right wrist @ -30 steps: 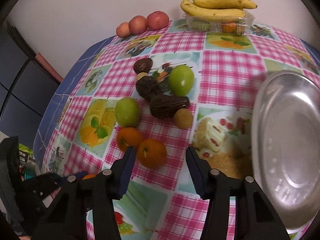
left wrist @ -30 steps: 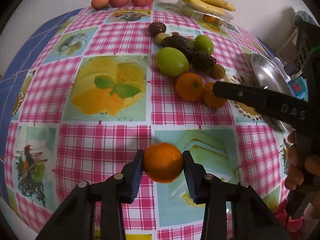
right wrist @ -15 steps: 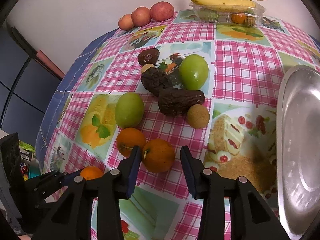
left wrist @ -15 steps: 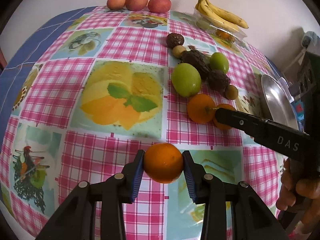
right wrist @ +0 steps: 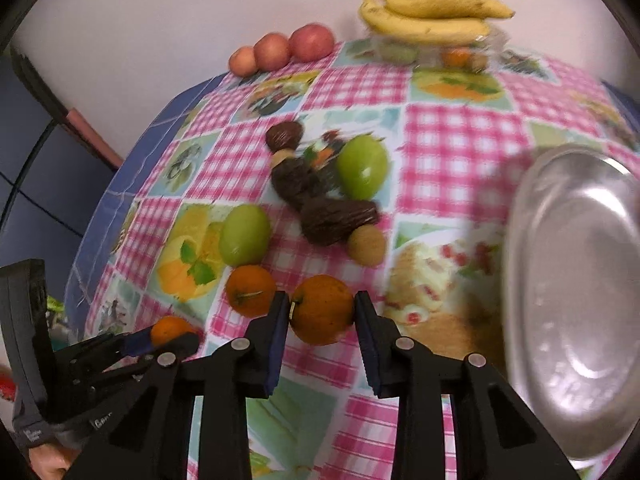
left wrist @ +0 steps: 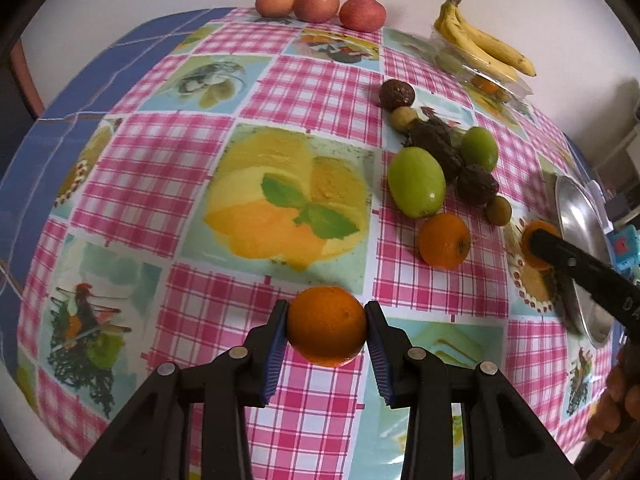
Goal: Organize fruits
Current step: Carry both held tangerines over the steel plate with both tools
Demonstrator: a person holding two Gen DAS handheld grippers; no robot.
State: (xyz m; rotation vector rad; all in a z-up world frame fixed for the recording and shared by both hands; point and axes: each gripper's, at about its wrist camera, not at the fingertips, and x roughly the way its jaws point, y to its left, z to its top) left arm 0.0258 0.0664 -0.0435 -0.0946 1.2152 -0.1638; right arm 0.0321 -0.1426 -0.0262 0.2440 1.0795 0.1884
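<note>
My left gripper (left wrist: 326,326) is shut on an orange (left wrist: 326,326) and holds it above the checked tablecloth; it also shows in the right wrist view (right wrist: 172,330). My right gripper (right wrist: 322,310) is shut on a second orange (right wrist: 322,310) next to the steel plate (right wrist: 576,292). A third orange (right wrist: 250,290) lies on the cloth just left of it. Two green fruits (right wrist: 244,234) (right wrist: 362,166), dark brown fruits (right wrist: 336,220) and small tan round fruits (right wrist: 366,246) lie in a cluster behind.
Three red apples (right wrist: 280,50) sit at the table's far edge. Bananas (right wrist: 428,18) lie on a clear plastic box (right wrist: 436,52) at the back. The steel plate also shows at the right edge of the left wrist view (left wrist: 580,240).
My right gripper has closed its jaws on the orange it was straddling and shifted right toward the plate. My left gripper still holds its orange and has swung slightly left.
</note>
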